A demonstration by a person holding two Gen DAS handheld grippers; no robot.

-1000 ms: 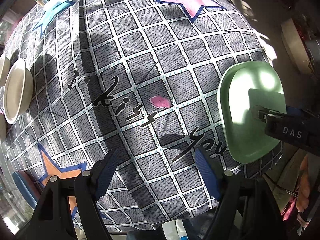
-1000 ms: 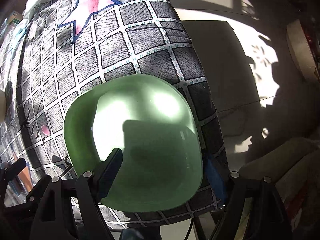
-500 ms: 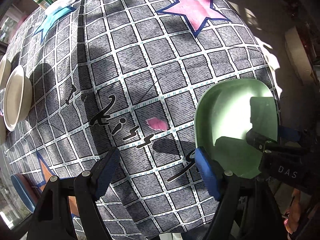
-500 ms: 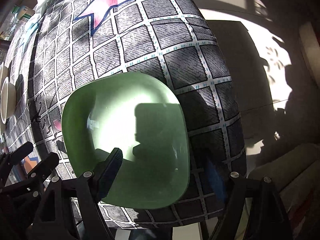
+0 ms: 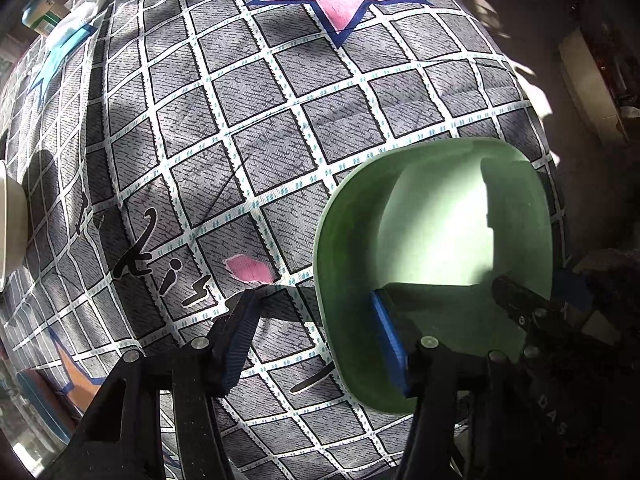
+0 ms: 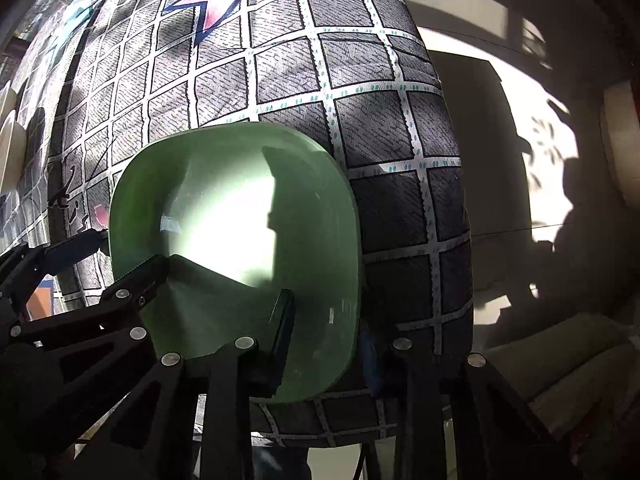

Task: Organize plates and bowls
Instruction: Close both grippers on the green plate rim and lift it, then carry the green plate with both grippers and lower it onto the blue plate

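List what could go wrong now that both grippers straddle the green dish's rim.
1. The green dish sits near the table edge; an uneven lift might tip it off.
2. The left gripper and right gripper, jaws just closing, straddle opposite rims; the dish looks glossy and may slip.
3. The tablecloth could snag a finger.

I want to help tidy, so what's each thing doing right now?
green plate, lying right way up on cloth
left gripper, open, jaws just closing astride plate's rim
right gripper, jaws just closing astride opposite rim, grip unclear
cream bowl, sitting on cloth, untouched
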